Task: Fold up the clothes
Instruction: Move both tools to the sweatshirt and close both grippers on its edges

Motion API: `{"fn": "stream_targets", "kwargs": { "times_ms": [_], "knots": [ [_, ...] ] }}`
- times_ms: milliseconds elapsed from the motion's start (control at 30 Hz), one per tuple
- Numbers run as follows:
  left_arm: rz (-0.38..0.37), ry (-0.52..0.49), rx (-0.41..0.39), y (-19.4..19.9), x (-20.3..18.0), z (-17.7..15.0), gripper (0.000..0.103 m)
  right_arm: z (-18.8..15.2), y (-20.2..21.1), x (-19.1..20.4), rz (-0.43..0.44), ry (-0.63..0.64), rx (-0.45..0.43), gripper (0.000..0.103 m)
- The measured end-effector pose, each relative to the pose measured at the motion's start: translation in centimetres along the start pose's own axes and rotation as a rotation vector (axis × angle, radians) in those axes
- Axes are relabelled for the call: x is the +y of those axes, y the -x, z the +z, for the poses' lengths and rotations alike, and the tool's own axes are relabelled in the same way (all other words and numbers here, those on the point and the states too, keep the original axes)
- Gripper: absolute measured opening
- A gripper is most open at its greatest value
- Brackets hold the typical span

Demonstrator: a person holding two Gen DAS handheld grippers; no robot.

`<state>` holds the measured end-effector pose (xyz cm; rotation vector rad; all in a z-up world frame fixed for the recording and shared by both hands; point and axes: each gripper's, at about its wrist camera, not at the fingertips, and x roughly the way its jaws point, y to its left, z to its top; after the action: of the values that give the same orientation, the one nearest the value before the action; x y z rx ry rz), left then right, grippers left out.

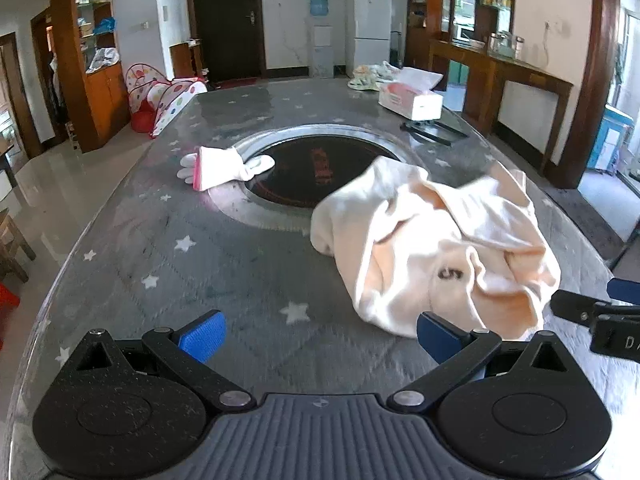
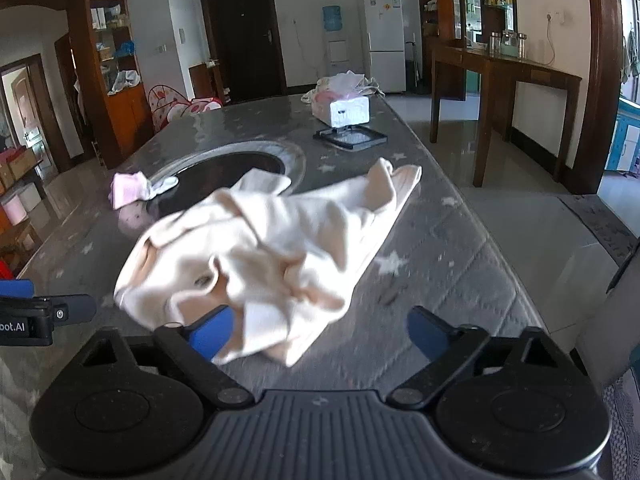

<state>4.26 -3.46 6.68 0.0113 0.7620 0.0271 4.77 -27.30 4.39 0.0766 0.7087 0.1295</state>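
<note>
Crumpled cream-coloured garment (image 1: 436,248) lies in a loose heap on a long grey tabletop (image 1: 180,248) printed with pale stars, toward the near right side of it, its far edge overlapping the metal rim of a round dark cooktop (image 1: 308,172) sunk into the middle of the tabletop. A small dark mark shows on the cloth near its front. The left gripper (image 1: 320,334) sits low over the near edge of the tabletop with its two blue-padded fingers spread wide apart and nothing between them; the right-hand pad lies just in front of the garment's near hem, and whether it touches the cloth cannot be told. The right gripper (image 2: 316,334) is also spread wide, holding nothing; the garment's near corner drapes in front of its left pad and reaches into the gap between the fingers. Each gripper's tip shows at the edge of the other's view, so the two are side by side at the near edge. A white and pink glove (image 1: 224,166) rests on the left rim of the cooktop. Toward the far right corner stand a tissue box (image 1: 410,100) and, nearer, a flat black frame (image 2: 350,136) lying on the surface.
</note>
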Motion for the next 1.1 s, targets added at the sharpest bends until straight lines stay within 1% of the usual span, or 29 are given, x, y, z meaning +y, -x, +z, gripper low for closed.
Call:
{"fn": "stream_targets", "kwargs": {
  "times_ms": [33, 67, 100, 133, 200, 233, 300, 333, 367, 400, 433, 467, 500, 533, 600, 633, 667, 700, 733, 767, 800, 933, 1100],
  "knots": [
    [0.003, 0.005, 0.000, -0.3, 0.1, 0.3, 0.102, 0.3, -0.3, -0.1, 0.001, -0.001, 0.002, 0.091],
    [0.001, 0.009, 0.002, -0.6, 0.1, 0.5, 0.102, 0.6, -0.7, -0.2, 0.001, 0.004, 0.004, 0.085],
    [0.000, 0.012, 0.003, -0.9, 0.1, 0.8, 0.100, 0.9, -1.1, -0.2, 0.001, 0.009, 0.007, 0.082],
    [-0.003, 0.015, 0.004, -1.3, 0.1, 1.1, 0.098, 1.2, -1.5, -0.3, 0.001, 0.014, 0.010, 0.081],
    [-0.005, 0.014, 0.004, -1.9, 0.1, 1.6, 0.094, 1.7, -2.4, -0.3, 0.006, 0.021, 0.018, 0.073],
    [-0.006, 0.013, 0.004, -2.3, 0.0, 1.8, 0.093, 2.0, -2.8, -0.4, 0.010, 0.022, 0.022, 0.072],
    [-0.017, 0.011, 0.008, -3.0, 0.0, 2.2, 0.089, 2.3, -3.6, -0.4, 0.018, 0.018, 0.032, 0.066],
    [-0.026, 0.010, 0.016, -3.5, -0.1, 2.3, 0.089, 2.5, -4.1, -0.5, 0.022, 0.015, 0.039, 0.065],
    [-0.034, 0.004, 0.021, -3.9, -0.2, 2.4, 0.087, 2.7, -4.6, -0.5, 0.026, 0.013, 0.045, 0.061],
    [-0.040, -0.001, 0.028, -4.4, -0.3, 2.5, 0.084, 2.8, -4.9, -0.4, 0.028, 0.015, 0.048, 0.056],
    [-0.041, -0.005, 0.039, -4.9, -0.3, 2.6, 0.081, 2.8, -5.1, -0.4, 0.030, 0.018, 0.051, 0.054],
    [-0.042, -0.008, 0.049, -5.4, -0.3, 2.6, 0.073, 2.9, -5.4, -0.3, 0.033, 0.020, 0.054, 0.048],
    [-0.048, -0.008, 0.060, -5.8, -0.3, 2.7, 0.062, 3.0, -5.6, -0.3, 0.035, 0.023, 0.057, 0.041],
    [-0.062, -0.004, 0.071, -6.2, -0.2, 2.6, 0.057, 3.0, -5.9, -0.3, 0.037, 0.025, 0.060, 0.040],
    [-0.084, 0.009, 0.087, -6.8, 0.2, 2.5, 0.034, 3.0, -6.2, -0.3, 0.049, 0.026, 0.066, 0.026],
    [-0.094, 0.014, 0.090, -6.9, 0.3, 2.5, 0.027, 3.0, -6.2, -0.3, 0.056, 0.026, 0.069, 0.025],
    [-0.104, 0.020, 0.093, -7.0, 0.5, 2.4, 0.016, 2.9, -6.1, -0.3, 0.059, 0.029, 0.068, 0.018],
    [-0.112, 0.024, 0.092, -6.9, 0.7, 2.3, 0.009, 2.9, -6.0, -0.4, 0.059, 0.031, 0.062, 0.014],
    [-0.114, 0.025, 0.083, -6.5, 0.8, 2.3, 0.008, 2.9, -5.8, -0.4, 0.059, 0.034, 0.056, 0.014],
    [-0.117, 0.026, 0.074, -6.0, 0.9, 2.3, 0.005, 2.9, -5.6, -0.5, 0.060, 0.036, 0.050, 0.011],
    [-0.119, 0.027, 0.065, -5.6, 1.0, 2.3, 0.004, 2.9, -5.2, -0.6, 0.062, 0.034, 0.042, 0.010],
    [-0.129, 0.032, 0.029, -3.8, 1.5, 2.1, 0.003, 2.8, -3.1, -0.8, 0.083, 0.044, 0.013, 0.009],
    [-0.146, 0.026, -0.019, -0.2, 2.3, 1.5, 0.003, 2.3, 1.4, -0.6, 0.153, 0.096, -0.018, 0.009]
  ]
}}
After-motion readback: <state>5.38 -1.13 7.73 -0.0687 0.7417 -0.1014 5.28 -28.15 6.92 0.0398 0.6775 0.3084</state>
